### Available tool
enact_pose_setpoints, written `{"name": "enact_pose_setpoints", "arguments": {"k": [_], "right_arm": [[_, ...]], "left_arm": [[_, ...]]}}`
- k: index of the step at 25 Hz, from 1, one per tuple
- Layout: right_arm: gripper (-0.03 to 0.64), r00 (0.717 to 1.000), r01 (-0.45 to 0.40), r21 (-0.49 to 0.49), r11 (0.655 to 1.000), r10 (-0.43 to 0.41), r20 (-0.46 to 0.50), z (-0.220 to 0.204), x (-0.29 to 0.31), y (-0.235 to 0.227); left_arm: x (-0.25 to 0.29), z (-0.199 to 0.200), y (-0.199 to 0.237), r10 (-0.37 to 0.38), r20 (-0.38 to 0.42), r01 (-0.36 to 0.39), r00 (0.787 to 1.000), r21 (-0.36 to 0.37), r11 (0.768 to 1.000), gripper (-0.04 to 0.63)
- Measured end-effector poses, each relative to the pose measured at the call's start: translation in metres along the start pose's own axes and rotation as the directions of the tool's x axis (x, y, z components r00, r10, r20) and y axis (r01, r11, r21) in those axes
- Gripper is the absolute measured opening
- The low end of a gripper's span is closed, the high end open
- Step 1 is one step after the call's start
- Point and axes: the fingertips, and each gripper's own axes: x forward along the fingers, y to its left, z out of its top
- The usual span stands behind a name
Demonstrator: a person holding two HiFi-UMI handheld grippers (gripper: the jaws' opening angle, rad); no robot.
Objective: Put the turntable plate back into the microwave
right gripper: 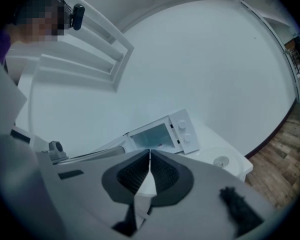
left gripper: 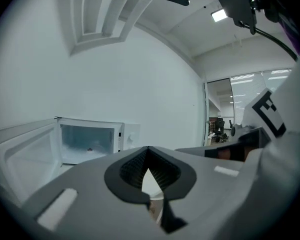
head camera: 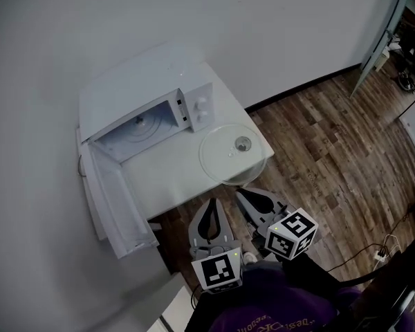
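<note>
Purple fabric of the person's top is filling the bottom of the head view, and its pale print is too blurred to read. Beyond it, the white rectangular tabletop is sitting against the wall, carrying the white microwave, whose door is standing wide open on the left. The round clear glass turntable plate is lying flat on the tabletop's near right corner, just beside the microwave and outside its cavity. The left gripper and the right gripper are hovering short of the plate, each with its jaws pressed together on nothing. I'd say they should be opening first, then taking the plate's rim, keeping it level and easing it through the doorway onto the hub. Only black-and-white square markers are showing on the gripper cubes; no brand is legible on the microwave.
</note>
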Motion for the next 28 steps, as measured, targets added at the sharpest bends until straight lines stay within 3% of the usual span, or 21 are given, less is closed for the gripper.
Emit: {"name": "enact_pose_setpoints", "arguments": {"k": [9, 17, 20, 25, 28], "right_arm": [[0.012, 0.993, 0.108, 0.046, 0.993, -0.111, 0.051, 0.004, 0.029, -0.029], [0.014, 0.976, 0.216, 0.066, 0.974, -0.215, -0.017, -0.019, 0.026, -0.062], [0.015, 0.975, 0.222, 0.105, 0.969, -0.217, -0.056, -0.031, 0.02, -0.077], [0.085, 0.967, 0.224, 0.151, 0.963, -0.201, -0.155, -0.055, 0.016, -0.104], [0.104, 0.955, 0.246, 0.165, 0.955, -0.21, -0.211, -0.071, 0.011, -0.121]], "left_arm": [[0.039, -0.019, 0.024, -0.112, -0.035, 0.111, 0.993, -0.032, 0.993, 0.005], [0.067, -0.06, 0.004, -0.274, -0.142, 0.261, 0.951, -0.104, 0.96, 0.005], [0.07, -0.075, -0.002, -0.281, -0.16, 0.259, 0.946, -0.148, 0.955, 0.005], [0.077, -0.097, -0.007, -0.26, -0.212, 0.2, 0.942, -0.266, 0.943, 0.009], [0.081, -0.114, -0.017, -0.294, -0.226, 0.194, 0.929, -0.377, 0.905, 0.122]]}}
